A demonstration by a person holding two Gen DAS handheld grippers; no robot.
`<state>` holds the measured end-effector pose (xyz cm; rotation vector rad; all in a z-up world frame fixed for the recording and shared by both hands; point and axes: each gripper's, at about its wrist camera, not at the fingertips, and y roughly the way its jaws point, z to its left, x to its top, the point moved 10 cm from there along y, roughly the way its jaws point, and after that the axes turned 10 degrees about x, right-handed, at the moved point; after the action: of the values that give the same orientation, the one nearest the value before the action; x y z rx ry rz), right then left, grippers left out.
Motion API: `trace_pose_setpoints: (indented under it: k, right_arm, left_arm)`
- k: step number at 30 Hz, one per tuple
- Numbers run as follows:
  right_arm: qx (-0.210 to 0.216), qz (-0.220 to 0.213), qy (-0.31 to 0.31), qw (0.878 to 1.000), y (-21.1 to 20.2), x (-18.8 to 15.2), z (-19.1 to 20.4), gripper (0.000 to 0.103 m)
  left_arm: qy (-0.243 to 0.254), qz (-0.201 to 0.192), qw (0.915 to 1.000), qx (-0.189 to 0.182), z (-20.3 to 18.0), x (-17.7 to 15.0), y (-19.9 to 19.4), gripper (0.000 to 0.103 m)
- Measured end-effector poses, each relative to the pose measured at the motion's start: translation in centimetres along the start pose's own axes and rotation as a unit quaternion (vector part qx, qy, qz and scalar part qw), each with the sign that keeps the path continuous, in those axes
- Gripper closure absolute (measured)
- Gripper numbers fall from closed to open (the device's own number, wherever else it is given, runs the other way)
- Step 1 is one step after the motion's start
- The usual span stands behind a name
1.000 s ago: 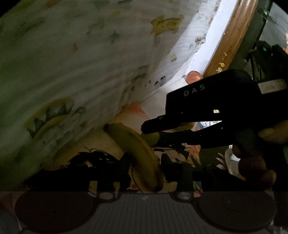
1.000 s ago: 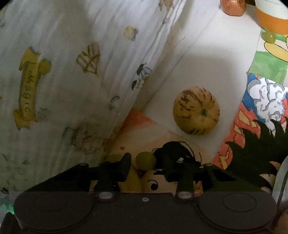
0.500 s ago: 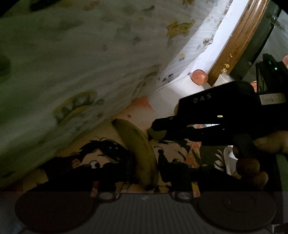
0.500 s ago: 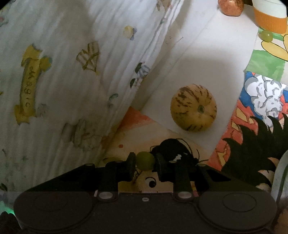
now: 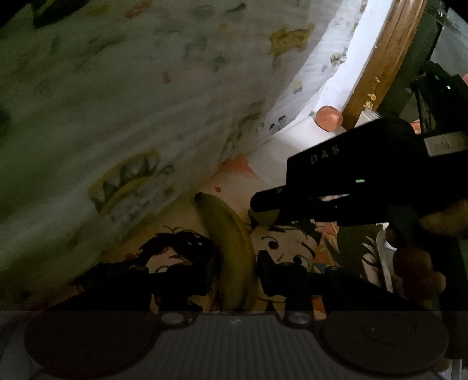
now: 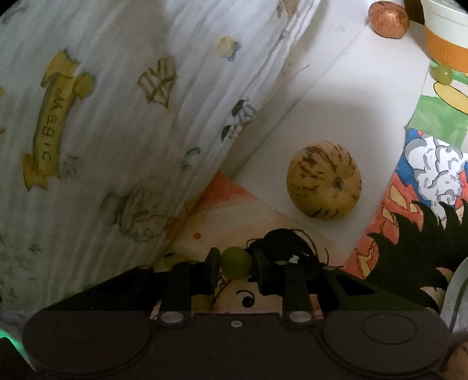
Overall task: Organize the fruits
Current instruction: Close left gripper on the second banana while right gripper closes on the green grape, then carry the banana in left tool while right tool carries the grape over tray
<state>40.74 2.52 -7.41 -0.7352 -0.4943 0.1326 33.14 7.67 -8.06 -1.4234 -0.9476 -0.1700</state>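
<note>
In the left wrist view a yellow-green banana (image 5: 231, 233) lies on the cartoon-printed mat (image 5: 292, 248), its near end between my fingers. My left gripper (image 5: 237, 263) is shut on it. Just right of the banana's far half, my right gripper (image 5: 259, 209) reaches in from the right with a person's hand (image 5: 418, 263) behind it. The right wrist view shows that right gripper (image 6: 235, 264) shut on a small green grape (image 6: 236, 260), both pads against its sides, low over the mat (image 6: 409, 219).
A white printed cloth (image 6: 117, 117) rises steeply along the left. A striped yellow melon-like fruit (image 6: 324, 180) rests on white paper. Far right are a reddish-brown fruit (image 6: 388, 19), a loose grape (image 6: 443, 73) and an orange-banded cup (image 6: 446, 35). A wooden rim (image 5: 377, 58) bounds the table.
Both grippers have narrowed, the left onto the banana and the right onto the grape. The banana now lies straighter between the left fingers.
</note>
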Motion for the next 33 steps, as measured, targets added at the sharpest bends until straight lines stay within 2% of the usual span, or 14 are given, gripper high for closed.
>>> trace_pose_setpoints:
  k: [7,11,19,25,33]
  right_arm:
    - [-0.008,-0.004,-0.012,1.000,0.1,0.0,0.5,0.076]
    - [-0.011,-0.012,-0.025,1.000,0.0,-0.2,1.2,0.076]
    - [0.020,-0.029,0.008,0.999,-1.8,-2.2,0.7,0.078]
    - [0.031,-0.055,0.021,0.998,-5.5,-4.6,0.3,0.078]
    - [0.030,-0.130,0.045,0.990,-13.7,-7.0,-1.0,0.078]
  left_arm:
    - [0.008,-0.001,1.0000,0.001,0.0,0.2,0.3,0.068]
    - [-0.009,0.007,0.9999,-0.010,0.4,0.2,0.2,0.070]
    - [-0.034,0.021,0.9989,-0.025,1.0,-0.4,-0.9,0.070]
    - [-0.035,0.008,0.9981,-0.051,0.4,-0.5,-3.2,0.070]
    - [-0.016,-0.003,0.9966,-0.081,-2.1,-1.4,-6.4,0.070]
